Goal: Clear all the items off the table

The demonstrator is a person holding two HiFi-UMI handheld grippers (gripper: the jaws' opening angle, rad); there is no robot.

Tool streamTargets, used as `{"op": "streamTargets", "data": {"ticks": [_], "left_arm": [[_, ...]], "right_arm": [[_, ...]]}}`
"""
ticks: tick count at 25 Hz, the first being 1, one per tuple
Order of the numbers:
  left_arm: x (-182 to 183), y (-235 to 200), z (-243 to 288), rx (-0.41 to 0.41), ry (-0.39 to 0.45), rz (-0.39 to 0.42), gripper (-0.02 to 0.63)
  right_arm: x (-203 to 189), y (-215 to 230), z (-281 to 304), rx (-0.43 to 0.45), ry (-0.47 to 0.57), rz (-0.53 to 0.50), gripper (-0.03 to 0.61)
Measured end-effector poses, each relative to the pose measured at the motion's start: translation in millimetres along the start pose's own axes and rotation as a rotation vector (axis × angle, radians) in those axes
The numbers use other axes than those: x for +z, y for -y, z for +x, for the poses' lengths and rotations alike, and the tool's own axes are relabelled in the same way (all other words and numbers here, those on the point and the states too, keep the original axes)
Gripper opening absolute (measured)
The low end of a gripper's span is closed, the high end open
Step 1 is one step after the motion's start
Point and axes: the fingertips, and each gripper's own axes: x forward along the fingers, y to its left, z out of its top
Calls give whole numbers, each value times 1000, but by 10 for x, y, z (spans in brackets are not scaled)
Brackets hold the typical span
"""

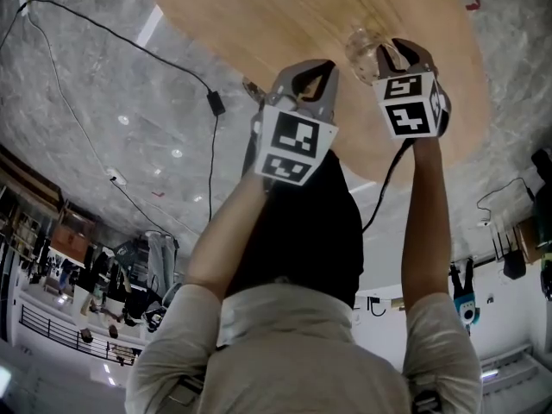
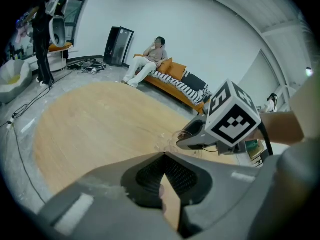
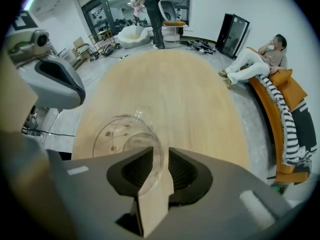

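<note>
A clear glass cup (image 3: 125,141) with a faint leaf print stands on the round wooden table (image 3: 175,89). My right gripper (image 3: 160,153) is shut on its rim, one jaw inside the cup and one outside. In the head view the glass cup (image 1: 360,46) shows just left of the right gripper (image 1: 405,57), near the edge of the table (image 1: 293,11). My left gripper (image 2: 164,156) is shut with nothing between its jaws; it hovers over the table (image 2: 95,124) beside the right gripper (image 2: 197,134). In the head view the left gripper (image 1: 302,93) sits at the table edge.
An orange sofa (image 3: 287,101) with a seated person (image 3: 262,56) stands past the table's far side. A black cable and plug (image 1: 215,103) lie on the grey floor. A white chair (image 3: 132,34) and a standing person (image 3: 152,11) are at the far end.
</note>
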Motion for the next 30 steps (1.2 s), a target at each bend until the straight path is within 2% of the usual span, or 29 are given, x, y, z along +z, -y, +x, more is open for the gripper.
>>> {"op": "streamTargets", "data": {"ticks": [17,19,21,30], "left_arm": [[-25,95,-20,4,-12,-34,20],[-50,30,-10,5,-13,-39,20],[-83,-42,-4,5,-14,-41,20],[-172,-44,-132,17,-8,-46,20]], "right_arm": [[-120,96,40,-6,-70,-11,100],[-101,93,110,-17,-79,-17,82],[-74,86,179,-33,-82,-23,30],[-46,-26,91,-38,-66,-29,26]]}}
